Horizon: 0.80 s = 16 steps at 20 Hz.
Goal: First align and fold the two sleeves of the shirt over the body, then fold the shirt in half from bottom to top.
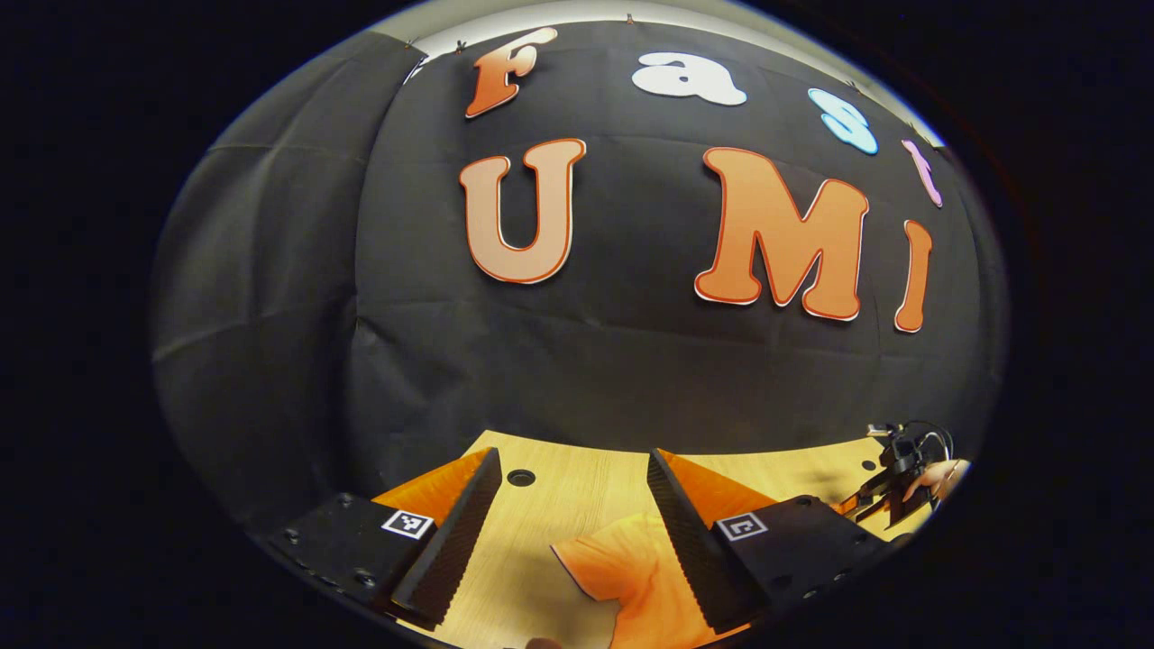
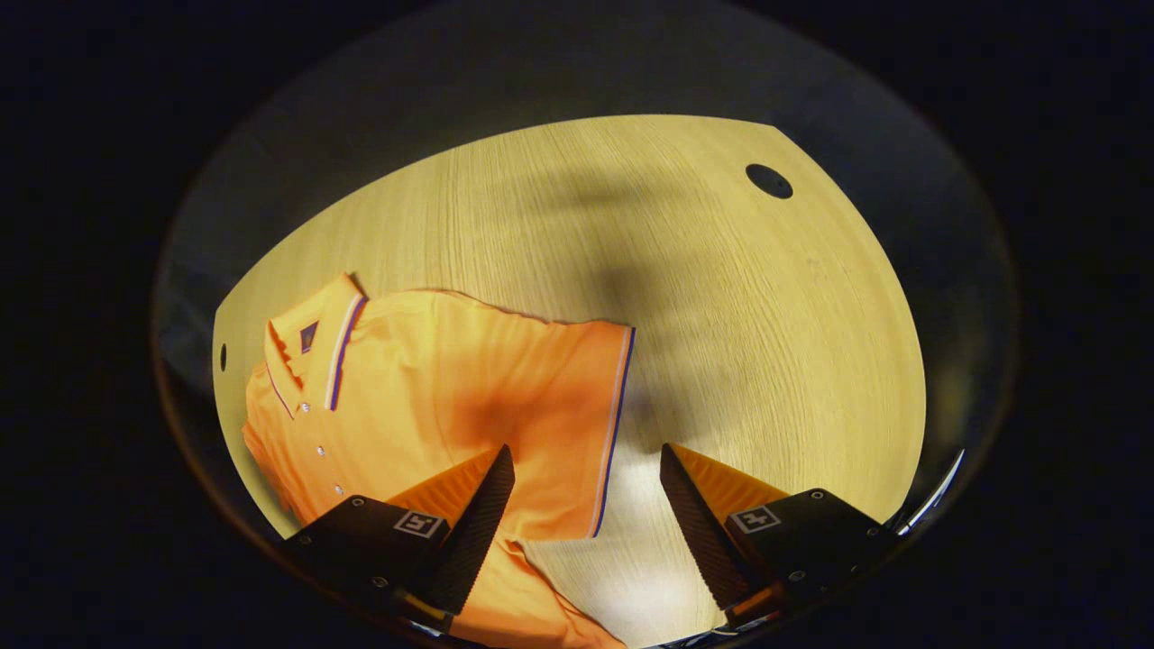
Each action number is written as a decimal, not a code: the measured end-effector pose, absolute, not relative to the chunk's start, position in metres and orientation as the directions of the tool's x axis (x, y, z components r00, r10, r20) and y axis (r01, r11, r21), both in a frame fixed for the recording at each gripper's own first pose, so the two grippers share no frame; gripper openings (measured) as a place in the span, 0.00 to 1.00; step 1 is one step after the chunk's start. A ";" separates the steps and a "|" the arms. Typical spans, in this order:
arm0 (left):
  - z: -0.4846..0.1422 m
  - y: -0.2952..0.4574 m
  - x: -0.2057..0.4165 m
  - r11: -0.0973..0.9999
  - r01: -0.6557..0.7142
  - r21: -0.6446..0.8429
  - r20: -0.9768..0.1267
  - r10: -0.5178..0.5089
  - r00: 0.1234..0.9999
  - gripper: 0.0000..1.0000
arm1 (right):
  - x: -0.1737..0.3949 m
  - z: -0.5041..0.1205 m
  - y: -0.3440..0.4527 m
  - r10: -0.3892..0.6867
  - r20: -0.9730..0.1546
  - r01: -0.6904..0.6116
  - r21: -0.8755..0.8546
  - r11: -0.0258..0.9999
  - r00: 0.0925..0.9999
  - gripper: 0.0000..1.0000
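Right gripper view has the right gripper (image 2: pixel 586 505) hovering, jaws wide, over the orange shirt (image 2: pixel 433 397) lying flat on the table (image 2: pixel 721 315), one sleeve (image 2: pixel 577 424) spread. Left gripper (image 1: pixel 572 514), jaws also wide, sits above another sleeve (image 1: pixel 622 568). Risk: pinching one layer only, dragging the body askew.

Soft matt cloth shirt (image 2: pixel 433 388), smooth pale wood-grain table (image 2: pixel 721 342), matt black cloth wall (image 1: pixel 361 342)

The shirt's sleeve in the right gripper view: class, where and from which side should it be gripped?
Grip the sleeve at its striped cuff edge, coming from the bare table side. That edge lies flat and free, so the open right gripper could likely slide on.
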State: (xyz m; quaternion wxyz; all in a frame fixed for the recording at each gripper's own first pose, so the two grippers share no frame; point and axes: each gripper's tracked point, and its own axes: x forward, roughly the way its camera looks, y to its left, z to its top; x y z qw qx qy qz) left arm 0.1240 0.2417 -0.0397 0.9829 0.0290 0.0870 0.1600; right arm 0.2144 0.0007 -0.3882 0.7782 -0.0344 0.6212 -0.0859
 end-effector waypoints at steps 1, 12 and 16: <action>-0.043 0.243 0.125 0.945 -0.314 0.087 -0.166 0.325 0.931 0.98 | 0.215 -0.393 -0.002 -0.186 -0.961 0.094 -0.170 0.981 0.207 0.99; -0.059 0.246 0.125 0.945 -0.324 0.051 -0.214 0.327 0.920 0.98 | 0.220 -0.401 0.007 -0.181 -0.955 0.132 -0.153 0.979 0.236 0.38; -0.054 0.247 0.119 0.944 -0.323 0.060 -0.206 0.328 0.922 0.98 | 0.224 -0.411 0.008 -0.152 -0.950 0.123 -0.122 0.985 0.274 0.14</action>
